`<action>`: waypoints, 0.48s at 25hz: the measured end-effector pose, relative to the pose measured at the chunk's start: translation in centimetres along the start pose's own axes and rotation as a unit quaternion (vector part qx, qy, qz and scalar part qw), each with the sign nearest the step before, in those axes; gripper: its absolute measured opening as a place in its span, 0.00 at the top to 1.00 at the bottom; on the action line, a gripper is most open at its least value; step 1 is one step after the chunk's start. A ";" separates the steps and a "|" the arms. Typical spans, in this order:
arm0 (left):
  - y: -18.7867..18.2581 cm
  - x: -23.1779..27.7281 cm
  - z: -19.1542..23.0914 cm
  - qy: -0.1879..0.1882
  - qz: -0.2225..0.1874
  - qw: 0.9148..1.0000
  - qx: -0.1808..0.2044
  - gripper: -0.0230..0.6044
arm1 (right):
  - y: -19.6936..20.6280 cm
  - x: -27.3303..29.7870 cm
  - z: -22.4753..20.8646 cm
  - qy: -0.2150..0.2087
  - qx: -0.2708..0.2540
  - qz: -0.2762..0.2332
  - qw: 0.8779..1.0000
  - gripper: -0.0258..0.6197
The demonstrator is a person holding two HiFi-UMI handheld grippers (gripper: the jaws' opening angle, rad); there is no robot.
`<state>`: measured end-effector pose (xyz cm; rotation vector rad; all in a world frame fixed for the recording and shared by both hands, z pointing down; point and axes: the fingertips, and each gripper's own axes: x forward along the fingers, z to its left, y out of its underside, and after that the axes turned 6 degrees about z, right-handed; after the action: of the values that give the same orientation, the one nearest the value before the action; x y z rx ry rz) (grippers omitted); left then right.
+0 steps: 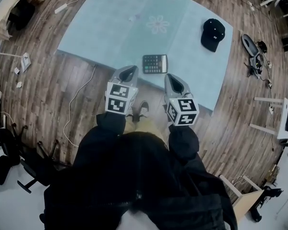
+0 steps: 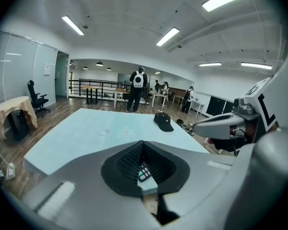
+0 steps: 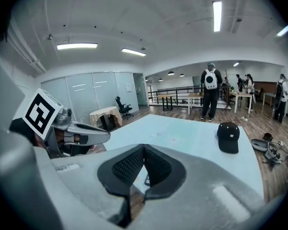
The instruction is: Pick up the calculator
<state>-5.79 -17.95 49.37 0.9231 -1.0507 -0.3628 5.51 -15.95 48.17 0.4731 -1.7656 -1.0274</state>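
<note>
A dark calculator (image 1: 155, 63) lies flat near the front edge of the light blue table (image 1: 110, 28). My left gripper (image 1: 129, 71) hovers just left of it and my right gripper (image 1: 172, 78) just to its right and nearer me. Both are shut and hold nothing. In the left gripper view the calculator (image 2: 144, 172) shows through the notch under the closed jaws of the left gripper (image 2: 143, 145). In the right gripper view only a sliver of the calculator (image 3: 146, 180) shows below the right gripper (image 3: 144, 150).
A black cap (image 1: 212, 34) lies at the table's right side. Cables (image 1: 79, 97) and gear (image 1: 252, 49) lie on the wooden floor around it. A person with a white backpack (image 2: 138, 87) stands beyond the far edge. My feet (image 1: 143, 110) are at the near edge.
</note>
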 end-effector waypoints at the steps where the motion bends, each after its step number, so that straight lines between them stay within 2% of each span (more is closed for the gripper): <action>1: 0.6 0.4 0.1 0.001 0.006 1.000 -0.004 0.97 | 0.6 0.4 -0.1 -0.001 0.002 0.008 1.000 0.96; 12: 6.6 5.7 0.4 0.021 0.089 0.995 -0.046 0.97 | 7.2 5.2 -2.6 -0.005 0.029 0.094 0.995 0.96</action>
<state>-4.44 -17.97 58.01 0.7451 -1.0598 -0.2398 6.62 -16.75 57.32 0.3314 -1.8150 -0.8498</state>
